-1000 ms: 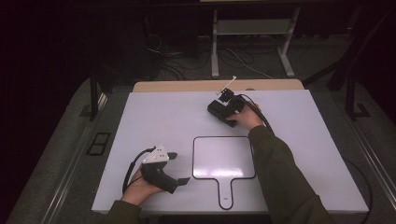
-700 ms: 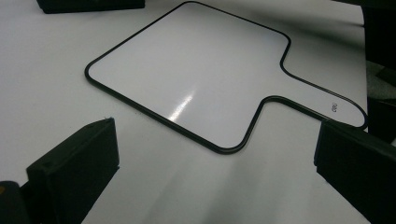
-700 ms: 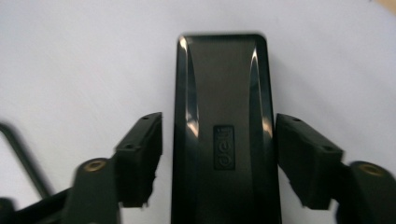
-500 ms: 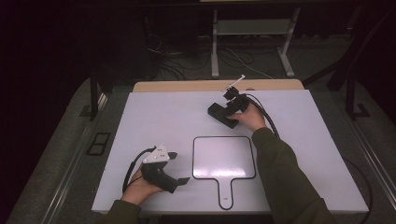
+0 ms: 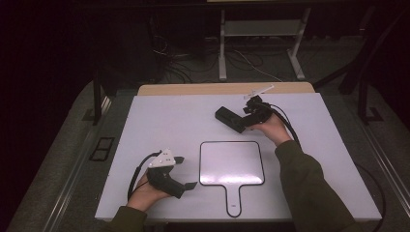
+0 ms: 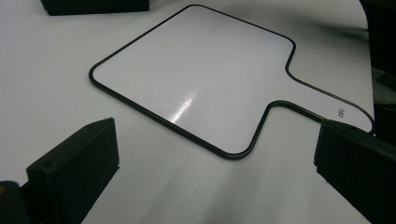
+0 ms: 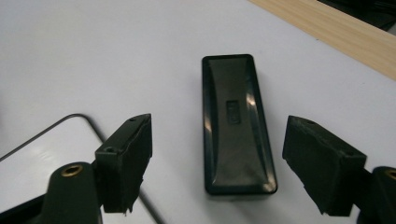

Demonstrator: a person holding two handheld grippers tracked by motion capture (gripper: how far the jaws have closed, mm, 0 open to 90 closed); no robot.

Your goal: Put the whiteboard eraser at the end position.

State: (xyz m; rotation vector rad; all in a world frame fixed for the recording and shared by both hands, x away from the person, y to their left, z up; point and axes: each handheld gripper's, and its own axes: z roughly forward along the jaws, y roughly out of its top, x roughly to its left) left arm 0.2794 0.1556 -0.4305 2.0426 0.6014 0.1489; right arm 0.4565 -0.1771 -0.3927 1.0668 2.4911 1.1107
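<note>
A black oblong eraser [image 5: 228,118] lies flat on the white table [image 5: 159,121], right of centre toward the back. My right gripper [image 5: 244,116] is open, and its jaws flank the near half of the eraser [image 7: 236,126] without touching it. A small white handled board with a black rim [image 5: 232,163] lies in the middle front, its handle toward the person. My left gripper [image 5: 186,172] rests open on the table just left of the board [image 6: 196,74], with nothing between its jaws.
A wooden strip [image 5: 193,89] runs along the table's far edge. Behind it the dark floor holds metal frame legs [image 5: 222,53] and loose cables. The right gripper's cable [image 5: 286,121] trails beside the person's forearm. A corner of the eraser [image 6: 93,5] lies beyond the board.
My right gripper has slid right and back off the eraser, so more of the eraser now shows. The left gripper and the board have stayed put.
</note>
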